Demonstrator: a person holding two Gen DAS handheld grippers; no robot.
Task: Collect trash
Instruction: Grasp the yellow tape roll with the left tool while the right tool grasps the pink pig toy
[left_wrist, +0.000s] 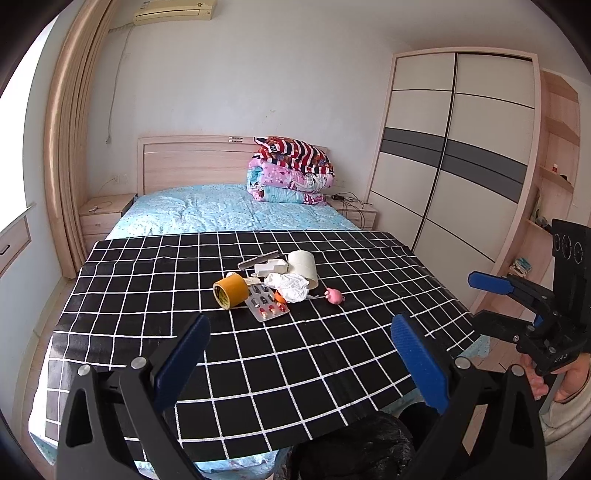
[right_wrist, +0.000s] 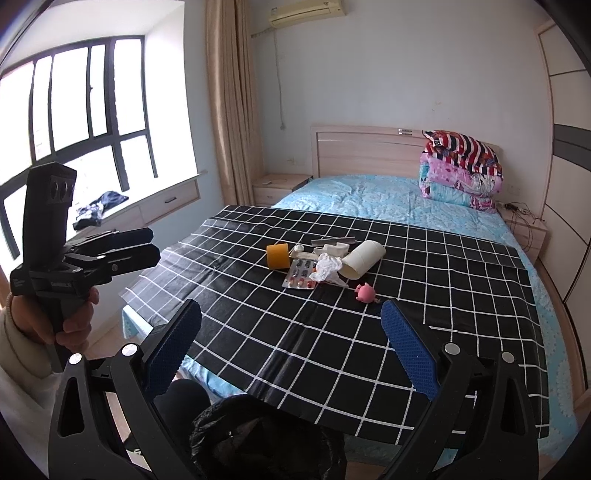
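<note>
A pile of small items lies mid-cloth on a black checked cloth over the bed: a yellow tape roll, a pill blister pack, a crumpled white tissue, a white paper cup on its side, a white box, a grey strip and a pink pig toy. The same pile shows in the right wrist view: tape, tissue, cup, pig. My left gripper and right gripper are both open and empty, short of the pile.
A black trash bag sits open below the cloth's near edge, also in the left wrist view. Folded quilts lie at the headboard. A wardrobe stands right, nightstands flank the bed, a window seat is left.
</note>
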